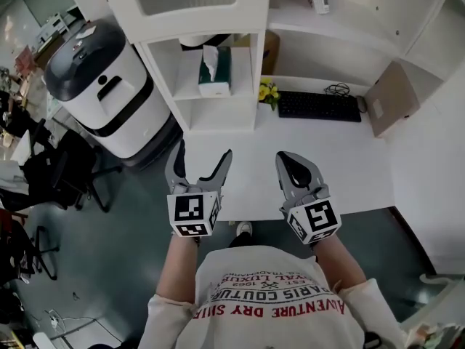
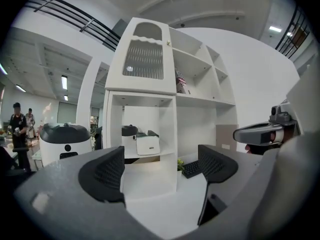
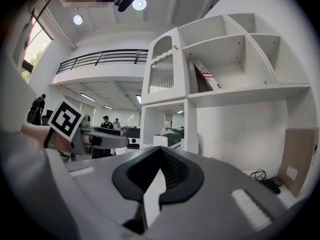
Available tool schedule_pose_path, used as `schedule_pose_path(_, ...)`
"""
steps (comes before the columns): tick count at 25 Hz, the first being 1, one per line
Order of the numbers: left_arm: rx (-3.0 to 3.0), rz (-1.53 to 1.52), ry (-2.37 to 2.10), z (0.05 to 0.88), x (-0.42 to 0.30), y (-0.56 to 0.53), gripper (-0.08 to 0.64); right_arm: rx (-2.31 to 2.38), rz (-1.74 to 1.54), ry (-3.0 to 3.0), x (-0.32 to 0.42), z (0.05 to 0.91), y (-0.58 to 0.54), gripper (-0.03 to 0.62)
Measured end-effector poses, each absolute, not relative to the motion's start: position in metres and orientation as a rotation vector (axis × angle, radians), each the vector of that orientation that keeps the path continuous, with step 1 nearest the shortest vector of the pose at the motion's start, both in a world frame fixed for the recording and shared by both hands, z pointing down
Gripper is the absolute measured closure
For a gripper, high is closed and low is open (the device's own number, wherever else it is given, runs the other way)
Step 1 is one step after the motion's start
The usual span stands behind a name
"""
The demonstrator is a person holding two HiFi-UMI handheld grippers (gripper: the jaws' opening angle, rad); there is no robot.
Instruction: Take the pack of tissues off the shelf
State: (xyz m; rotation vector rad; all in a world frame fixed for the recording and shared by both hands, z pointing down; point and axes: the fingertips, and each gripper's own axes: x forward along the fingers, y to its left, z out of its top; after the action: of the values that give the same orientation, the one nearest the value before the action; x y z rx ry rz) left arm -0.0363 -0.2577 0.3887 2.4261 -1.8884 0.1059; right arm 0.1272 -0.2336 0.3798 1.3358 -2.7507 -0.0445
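Tongs, two in all, low over the near edge of the counter (image 1: 349, 169): left tongs (image 1: 203, 151) spread wide with nothing between, right tongs (image 1: 290, 158) pressed together and empty. Touch nothing and hang well short of the shelf (image 1: 218, 118). Looks like the very start of the job: no grip taken, pack not yet reached, so all left to do, namely approach, close on the pack, draw it clear. Farther back on the counter, one black keyboard (image 1: 318, 106), one mouse (image 1: 361, 104), one bunch of yellow flowers (image 1: 269, 91) just beside the shelf's wall. Beyond these, in the shelf's open middle compartment, one pack of tissues (image 1: 215, 70), upright, white sheet poking from its top.
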Motion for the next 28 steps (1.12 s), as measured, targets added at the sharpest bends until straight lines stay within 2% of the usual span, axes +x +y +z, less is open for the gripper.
schedule_pose_path(5, 2.406, 0.086, -1.911, 0.388, -0.042, -0.32, 0.061, 1.36, -0.027, -2.728, 0.119, 0.384, -0.289, 0.592)
schedule_pose_path(14, 2.41, 0.12, -1.824, 0.41, -0.033, -0.417, 0.06, 1.381, 0.021, -2.703, 0.109, 0.398, -0.367, 0.592)
schedule_pose_path(20, 2.358, 0.132, -1.885, 0.416, -0.036, -0.462, 0.025, 1.414, 0.041, -2.673, 0.11, 0.405, -0.407, 0.592)
schedule_pose_path(28, 2.298, 0.108, -1.961, 0.42, -0.039, -0.498, 0.023, 1.415, 0.076, -2.638, 0.107, 0.42, -0.433, 0.592)
